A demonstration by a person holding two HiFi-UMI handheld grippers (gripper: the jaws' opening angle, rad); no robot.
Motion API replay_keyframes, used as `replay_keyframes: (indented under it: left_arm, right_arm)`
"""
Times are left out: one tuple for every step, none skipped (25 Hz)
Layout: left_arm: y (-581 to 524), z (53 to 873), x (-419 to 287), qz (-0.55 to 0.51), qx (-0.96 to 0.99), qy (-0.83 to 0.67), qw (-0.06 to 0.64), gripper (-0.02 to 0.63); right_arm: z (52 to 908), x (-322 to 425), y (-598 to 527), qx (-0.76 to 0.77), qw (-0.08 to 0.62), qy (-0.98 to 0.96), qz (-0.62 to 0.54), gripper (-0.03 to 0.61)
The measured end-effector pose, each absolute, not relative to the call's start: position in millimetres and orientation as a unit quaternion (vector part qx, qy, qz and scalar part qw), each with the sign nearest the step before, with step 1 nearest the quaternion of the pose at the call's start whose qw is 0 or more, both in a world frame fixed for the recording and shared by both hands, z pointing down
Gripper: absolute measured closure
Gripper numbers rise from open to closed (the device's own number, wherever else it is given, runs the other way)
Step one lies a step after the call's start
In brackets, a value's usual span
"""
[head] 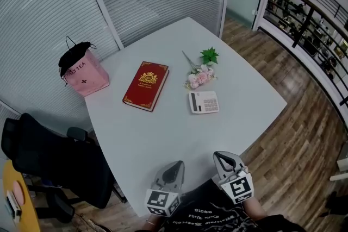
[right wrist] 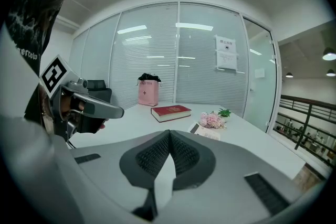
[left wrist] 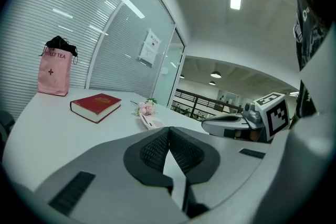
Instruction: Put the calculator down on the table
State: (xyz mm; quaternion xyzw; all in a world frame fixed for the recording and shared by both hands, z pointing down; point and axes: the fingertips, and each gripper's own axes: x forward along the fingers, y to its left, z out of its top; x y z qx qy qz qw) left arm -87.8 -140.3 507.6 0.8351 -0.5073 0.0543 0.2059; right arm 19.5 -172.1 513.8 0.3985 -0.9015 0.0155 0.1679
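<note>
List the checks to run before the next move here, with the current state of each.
1. Calculator lying flat on the table: ok.
2. Left gripper empty: ok, jaws together on nothing.
3. Right gripper empty: ok, jaws together on nothing.
4. Both grippers clear of the calculator: ok, they sit at the table's near edge.
5. Calculator apart from the red book: ok.
6. Calculator apart from the flowers: cannot tell, they lie right at its far edge.

Head view steeply down; gripper views low across table [head: 163, 138], book [head: 145, 85] shared.
</note>
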Motion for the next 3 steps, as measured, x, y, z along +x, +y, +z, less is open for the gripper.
replay_keyframes:
  left_arm:
    - [-142.2,507.4,-89.1,0.05,0.834,-0.509,0.209,0.594]
    - [-144.0,507.3,-90.3,0.047,0.832,-0.51,0.212,0.594]
    - [-145.8,507.3,-91.5,0.044,0.831,-0.512,0.214,0.594]
  right_arm:
    - [514.5,18.7,-172.9,0.396,0.173,-0.902,0.011,0.572]
    - [515.2,17.9,-173.8,0.394,0.176,-0.902,0.008,0.572]
    - [515.9,17.1,-174.7,0.391,0.18,-0.902,0.006,0.572]
